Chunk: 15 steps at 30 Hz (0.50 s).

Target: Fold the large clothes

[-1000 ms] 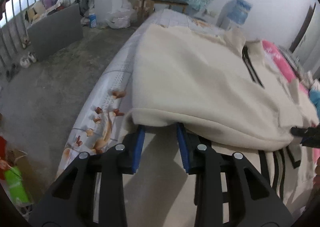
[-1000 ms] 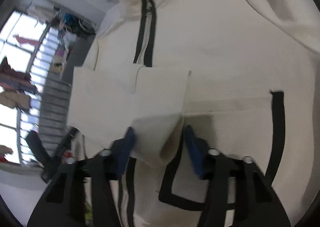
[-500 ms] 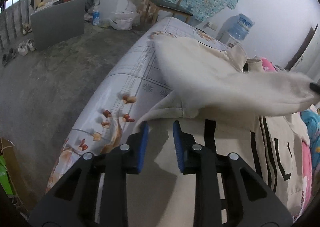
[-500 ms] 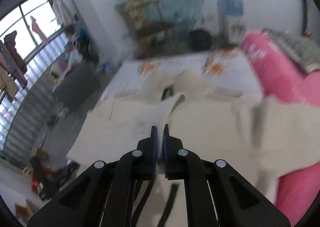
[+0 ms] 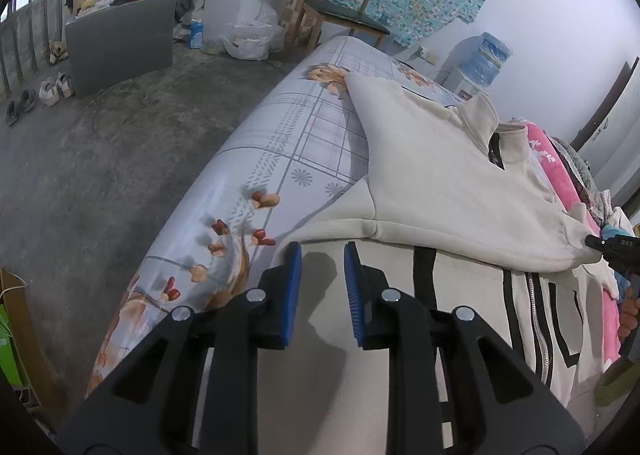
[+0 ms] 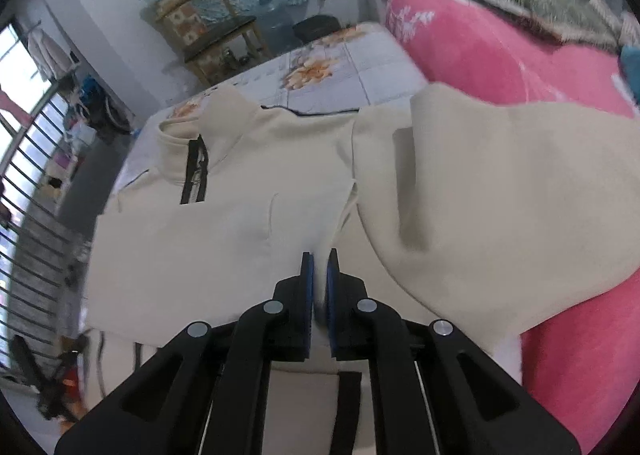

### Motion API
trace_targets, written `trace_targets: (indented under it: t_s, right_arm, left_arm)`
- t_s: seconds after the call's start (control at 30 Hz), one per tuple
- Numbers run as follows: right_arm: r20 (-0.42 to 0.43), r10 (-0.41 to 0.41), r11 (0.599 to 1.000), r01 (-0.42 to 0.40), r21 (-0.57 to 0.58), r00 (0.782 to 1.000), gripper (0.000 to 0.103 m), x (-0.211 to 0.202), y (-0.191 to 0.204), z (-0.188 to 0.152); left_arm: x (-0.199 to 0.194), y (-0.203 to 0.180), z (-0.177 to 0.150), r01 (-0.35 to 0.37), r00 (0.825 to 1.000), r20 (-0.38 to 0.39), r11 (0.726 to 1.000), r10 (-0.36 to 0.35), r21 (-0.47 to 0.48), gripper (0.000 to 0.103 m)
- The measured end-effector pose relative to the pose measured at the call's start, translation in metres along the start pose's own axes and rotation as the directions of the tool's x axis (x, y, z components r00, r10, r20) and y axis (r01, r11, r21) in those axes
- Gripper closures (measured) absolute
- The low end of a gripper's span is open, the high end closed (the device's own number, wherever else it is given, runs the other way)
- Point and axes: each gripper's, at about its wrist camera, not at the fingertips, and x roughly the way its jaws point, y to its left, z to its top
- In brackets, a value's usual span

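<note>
My right gripper (image 6: 320,255) pinches the cream jacket's (image 6: 248,223) folded edge at 6 o'clock. My left gripper (image 5: 322,251) has been narrowing, its jaws slightly parted, gripping nothing, above the jacket.

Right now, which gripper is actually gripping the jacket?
The right gripper, shut on the cream jacket; the left gripper has just been closing its jaws, with nothing between them.

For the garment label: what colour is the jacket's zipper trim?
Black trim on the cream jacket; clearest in the right wrist view.
</note>
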Motion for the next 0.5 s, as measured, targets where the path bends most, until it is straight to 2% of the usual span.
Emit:
trace_targets:
  t_s: [0.03,0.13,0.3,0.33,0.4,0.43,0.47,0.5]
  right_arm:
    - [-0.006,0.006,1.000,-0.006,0.016,1.000,0.088,0.002,-0.003,0.002]
    - [-0.021,0.006,1.000,-0.005,0.020,1.000,0.055,0.006,-0.005,0.006]
    - [-0.090,-0.025,1.000,0.026,0.005,0.996,0.054,0.031,-0.004,0.011]
    - [-0.103,-0.058,0.998,0.057,-0.014,0.993,0.054,0.040,-0.003,0.013]
    - [-0.110,-0.098,0.995,0.095,-0.038,0.989,0.056,0.049,-0.002,0.015]
    - [-0.103,-0.111,0.993,0.105,-0.054,0.989,0.067,0.052,0.001,0.017]
    - [-0.094,-0.130,0.989,0.122,-0.080,0.987,0.090,0.053,0.005,0.019]
    - [-0.092,-0.132,0.988,0.124,-0.088,0.987,0.097,0.053,0.008,0.021]
  left_arm:
    - [0.000,-0.001,0.000,-0.001,1.000,0.000,1.000,0.001,0.001,0.081]
    - [0.000,-0.001,0.000,-0.001,1.000,0.000,1.000,0.001,0.000,0.081]
    - [0.001,-0.001,-0.001,-0.004,1.000,0.001,1.000,0.004,0.002,0.081]
    - [0.001,-0.001,0.000,-0.003,1.000,0.001,1.000,0.003,0.002,0.081]
    - [0.000,-0.001,-0.001,-0.002,1.000,0.000,1.000,0.002,0.001,0.081]
    - [0.001,-0.001,0.000,-0.002,1.000,0.001,1.000,0.002,0.001,0.081]
    - [0.000,-0.001,-0.001,-0.003,1.000,0.001,1.000,0.003,0.001,0.081]
    - [0.000,-0.001,0.000,-0.002,1.000,0.000,1.000,0.002,0.001,0.081]
